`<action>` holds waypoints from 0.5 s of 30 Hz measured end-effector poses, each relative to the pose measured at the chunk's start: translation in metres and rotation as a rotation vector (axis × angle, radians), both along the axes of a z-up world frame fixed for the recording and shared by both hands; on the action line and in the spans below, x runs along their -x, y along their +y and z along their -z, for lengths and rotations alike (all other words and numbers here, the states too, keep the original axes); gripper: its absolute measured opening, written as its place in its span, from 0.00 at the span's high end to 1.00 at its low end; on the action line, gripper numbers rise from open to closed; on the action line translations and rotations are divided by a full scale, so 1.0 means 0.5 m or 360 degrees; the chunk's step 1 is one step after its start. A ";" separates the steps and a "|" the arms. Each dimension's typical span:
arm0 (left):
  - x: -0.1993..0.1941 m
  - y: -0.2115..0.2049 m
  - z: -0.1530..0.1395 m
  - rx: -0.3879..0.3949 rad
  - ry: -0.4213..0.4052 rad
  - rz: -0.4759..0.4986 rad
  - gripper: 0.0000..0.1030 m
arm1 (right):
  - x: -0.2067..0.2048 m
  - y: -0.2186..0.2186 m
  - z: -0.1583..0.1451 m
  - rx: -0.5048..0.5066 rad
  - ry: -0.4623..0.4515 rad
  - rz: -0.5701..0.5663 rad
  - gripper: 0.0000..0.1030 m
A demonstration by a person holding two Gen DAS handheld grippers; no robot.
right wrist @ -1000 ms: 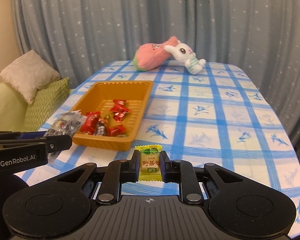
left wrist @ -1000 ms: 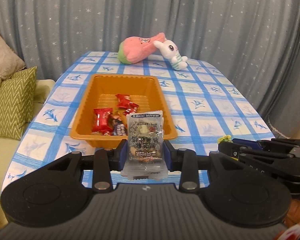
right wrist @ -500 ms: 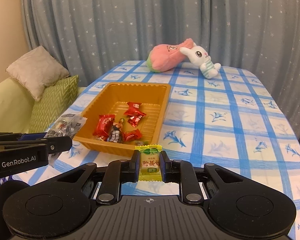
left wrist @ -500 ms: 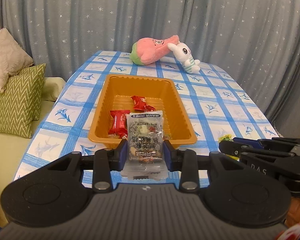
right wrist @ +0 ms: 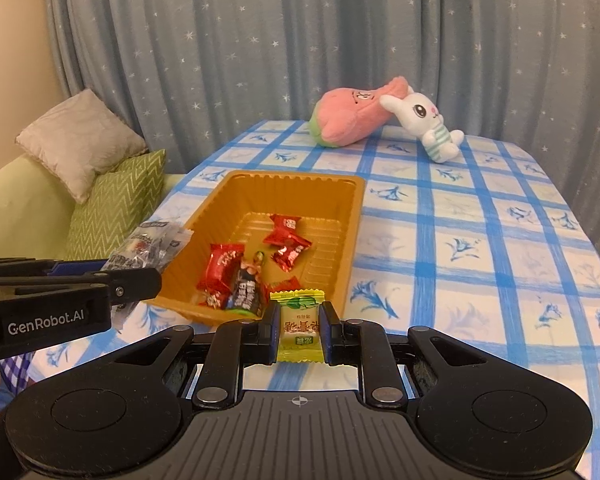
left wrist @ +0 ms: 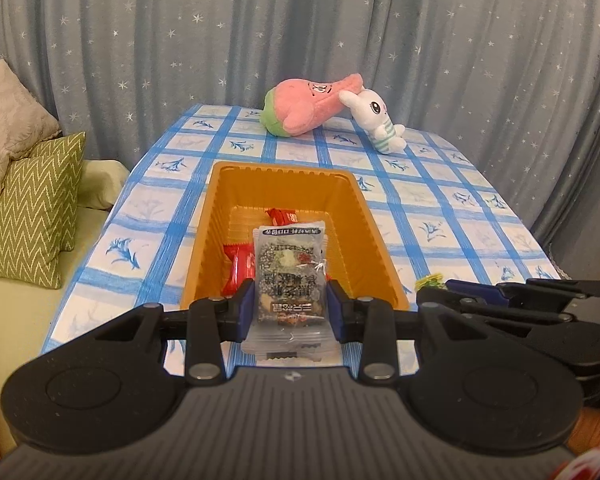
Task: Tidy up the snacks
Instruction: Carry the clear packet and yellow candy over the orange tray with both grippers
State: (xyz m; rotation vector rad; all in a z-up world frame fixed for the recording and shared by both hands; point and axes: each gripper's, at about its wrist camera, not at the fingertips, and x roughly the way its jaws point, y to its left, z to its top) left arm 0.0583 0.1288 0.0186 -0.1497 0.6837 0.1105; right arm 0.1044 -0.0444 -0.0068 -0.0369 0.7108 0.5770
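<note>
snacks sit in both sets of fingers just short of the tray. the left gripper (left wrist: pixel 291 307) is closed partway on a clear nut pack (left wrist: pixel 290 276), its blue pads pressing the two long edges; the pack's long axis runs straight forward along the fingers, so its far end already hangs over the near rim of the orange tray (left wrist: pixel 370 224). the right gripper (right wrist: pixel 300 330) is pinched almost fully together on a small yellow candy (right wrist: pixel 299 328), held upright with its green crimped end at the top. that candy hangs just before the tray's near right corner (right wrist: pixel 342 280), with the tray lying ahead and to the left of it. of the two, i judge the left hand nearer to a drop, since its pack is lined up with the tray's length and needs only a little more forward travel; the right must shift leftward as well.

the pack is thin crinkly film with nuts showing through; the candy is a glossy pillow wrapper. the tray is ribbed moulded plastic with sloped walls, and holds several red foil candies (right wrist: pixel 286 236) and one dark wrapper (right wrist: pixel 247 286). it rests on a desk (right wrist: pixel 480 248) under a blue checked cloth. two plush toys (right wrist: pixel 352 124) lie at the far end, well apart from the tray. cushions (left wrist: pixel 32 208) lean on a sofa to the left.
</note>
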 end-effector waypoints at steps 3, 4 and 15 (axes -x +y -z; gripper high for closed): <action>-0.024 0.012 -0.004 -0.0008 0.0005 -0.0002 0.67 | -0.020 0.012 0.001 -0.0003 0.0006 -0.0013 0.80; -0.032 0.017 -0.005 -0.0008 0.0006 -0.0004 0.67 | -0.029 0.017 0.001 -0.0003 0.0008 -0.0017 0.80; -0.129 0.068 -0.011 -0.0012 0.0026 -0.0020 0.67 | -0.124 0.066 -0.002 -0.0027 0.0016 -0.0054 0.80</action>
